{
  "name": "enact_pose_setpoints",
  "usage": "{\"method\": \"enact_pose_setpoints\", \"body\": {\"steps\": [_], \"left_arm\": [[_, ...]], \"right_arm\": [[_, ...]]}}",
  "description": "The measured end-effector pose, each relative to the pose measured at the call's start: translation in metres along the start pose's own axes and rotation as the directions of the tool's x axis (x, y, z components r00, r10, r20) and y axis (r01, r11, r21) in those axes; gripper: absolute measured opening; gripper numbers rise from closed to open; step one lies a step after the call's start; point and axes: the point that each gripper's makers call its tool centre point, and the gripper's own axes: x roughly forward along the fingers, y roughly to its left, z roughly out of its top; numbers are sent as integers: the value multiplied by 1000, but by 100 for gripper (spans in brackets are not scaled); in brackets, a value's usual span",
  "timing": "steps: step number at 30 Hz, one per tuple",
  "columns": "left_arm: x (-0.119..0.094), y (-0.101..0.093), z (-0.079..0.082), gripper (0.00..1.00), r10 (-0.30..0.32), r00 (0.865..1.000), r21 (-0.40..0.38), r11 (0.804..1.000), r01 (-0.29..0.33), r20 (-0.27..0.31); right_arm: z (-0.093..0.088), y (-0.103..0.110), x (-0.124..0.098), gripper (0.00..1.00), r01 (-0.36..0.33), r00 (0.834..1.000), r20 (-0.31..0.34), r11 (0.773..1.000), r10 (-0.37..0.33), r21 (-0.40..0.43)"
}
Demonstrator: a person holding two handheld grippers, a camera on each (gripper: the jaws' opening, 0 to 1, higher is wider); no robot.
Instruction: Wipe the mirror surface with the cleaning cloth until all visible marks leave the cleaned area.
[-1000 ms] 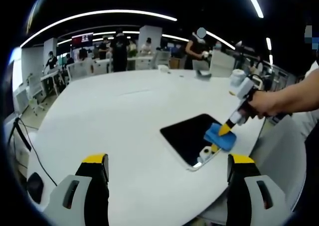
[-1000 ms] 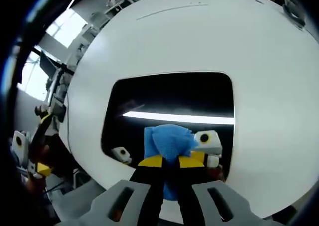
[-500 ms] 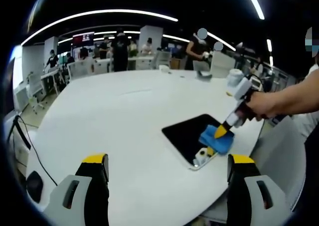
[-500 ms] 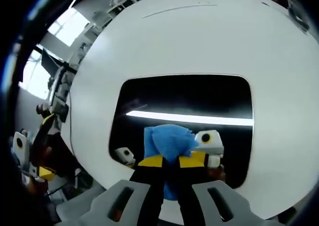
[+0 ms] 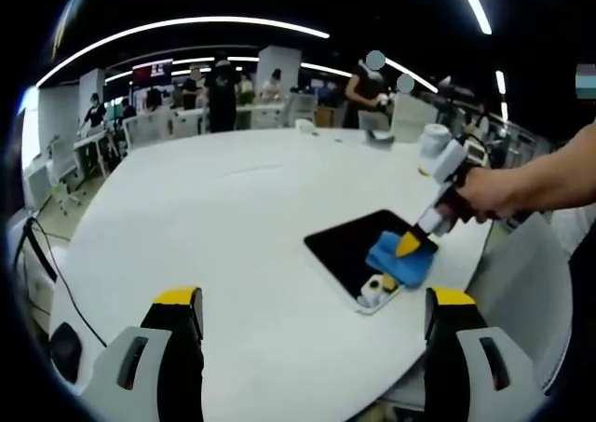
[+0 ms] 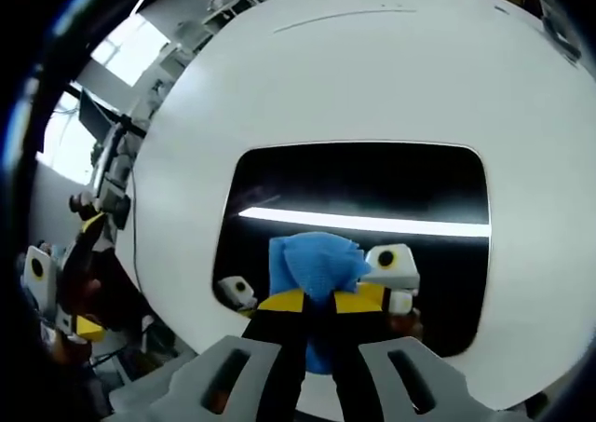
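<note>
On the round white table in the left gripper view, the mirror lies flat near the right-hand edge, a dark rounded rectangle whose long axis runs from the lower right of the view up toward the upper left, one short end almost at the table's rim. The blue cleaning cloth sits on the mirror's near right corner, pressed there by the right gripper, which slants down from a person's hand at the right. The left gripper hangs above the table well apart from the mirror, its yellow-tipped jaws spread wide with nothing between them. People stand at desks in the background under long ceiling lights. In the right gripper view, the mirror lies straight ahead, its long axis across the view from left to right, a bright light strip reflected along its middle. The right gripper is clenched on the cleaning cloth, whose bunched blue end pokes out past the yellow tips onto the lower part of the glass. The white table surrounds the mirror on all sides.
</note>
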Motion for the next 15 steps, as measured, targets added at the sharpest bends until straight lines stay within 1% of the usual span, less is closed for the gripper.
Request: {"method": "enact_pose_setpoints", "body": {"steps": [9,15], "left_arm": [[-4,5,0,100,7,1000,0,1000,-7,1],[-6,7,-1,100,10,1000,-3,1000,-10,2]], "right_arm": [[4,16,8,4,-18,1000,4,1000,18,-9],[4,28,12,4,-22,1000,-6,999,22,-41]]}}
